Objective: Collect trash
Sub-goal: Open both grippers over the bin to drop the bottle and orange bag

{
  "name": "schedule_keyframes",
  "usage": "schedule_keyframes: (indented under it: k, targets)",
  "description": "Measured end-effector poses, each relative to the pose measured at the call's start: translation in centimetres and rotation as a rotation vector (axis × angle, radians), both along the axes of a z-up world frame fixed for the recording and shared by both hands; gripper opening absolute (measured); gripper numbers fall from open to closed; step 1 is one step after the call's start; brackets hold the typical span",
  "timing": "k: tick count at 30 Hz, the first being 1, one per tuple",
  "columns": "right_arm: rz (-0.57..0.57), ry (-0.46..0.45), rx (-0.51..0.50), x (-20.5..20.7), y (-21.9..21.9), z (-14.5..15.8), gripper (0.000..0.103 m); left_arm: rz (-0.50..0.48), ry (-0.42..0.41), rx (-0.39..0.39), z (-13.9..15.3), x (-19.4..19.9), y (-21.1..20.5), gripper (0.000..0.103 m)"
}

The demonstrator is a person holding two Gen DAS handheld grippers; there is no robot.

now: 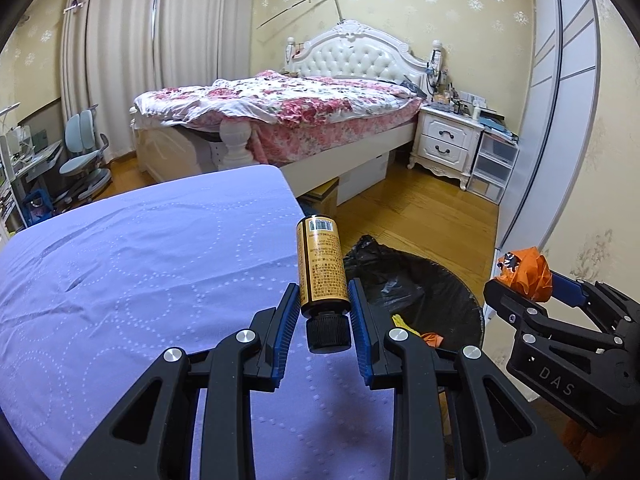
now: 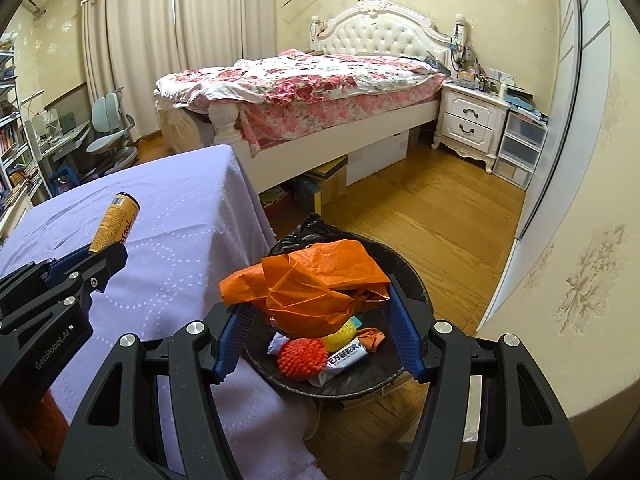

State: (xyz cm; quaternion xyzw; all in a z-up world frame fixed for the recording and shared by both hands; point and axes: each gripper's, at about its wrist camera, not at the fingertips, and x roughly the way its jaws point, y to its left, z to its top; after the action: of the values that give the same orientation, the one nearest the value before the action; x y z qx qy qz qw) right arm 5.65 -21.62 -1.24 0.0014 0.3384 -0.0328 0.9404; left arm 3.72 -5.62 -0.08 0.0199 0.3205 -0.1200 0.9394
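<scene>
Amber and black: you have one small amber bottle [image 1: 322, 266] with a black cap pinched between the blue pads of your left gripper [image 1: 325, 312], cap end toward the camera, base pointing up and away. Your right gripper [image 2: 316, 312] clamps one crumpled orange wrapper [image 2: 308, 284] between its fingers, which stand partly apart around the wad. Both grippers point downward at a slant, side by side, the left one over the edge of the lilac-covered worktop [image 1: 140, 272], the right one above the single black-lined trash bin [image 2: 416, 292] that stands on the wooden floor [image 2: 432, 216] just beside that worktop. Inside the bin you can count one orange spiky ball [image 2: 301, 358], one yellow spiky ball [image 2: 340, 334] partly hidden under the wrapper, one white snack packet [image 2: 344, 358] with print, and one smaller orange scrap [image 2: 370, 338]. From the left wrist view the bottle hangs at the worktop's edge, next to the bin's rim.
</scene>
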Motion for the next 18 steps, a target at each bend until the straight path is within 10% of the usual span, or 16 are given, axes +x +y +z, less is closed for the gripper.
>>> schedule_keyframes:
  k: [18]
  targets:
    - [-0.060,-0.009,0.004,3.0,-2.6,-0.7,0.061,-0.037,0.003,0.015,-0.8,3.3,-3.9,0.028]
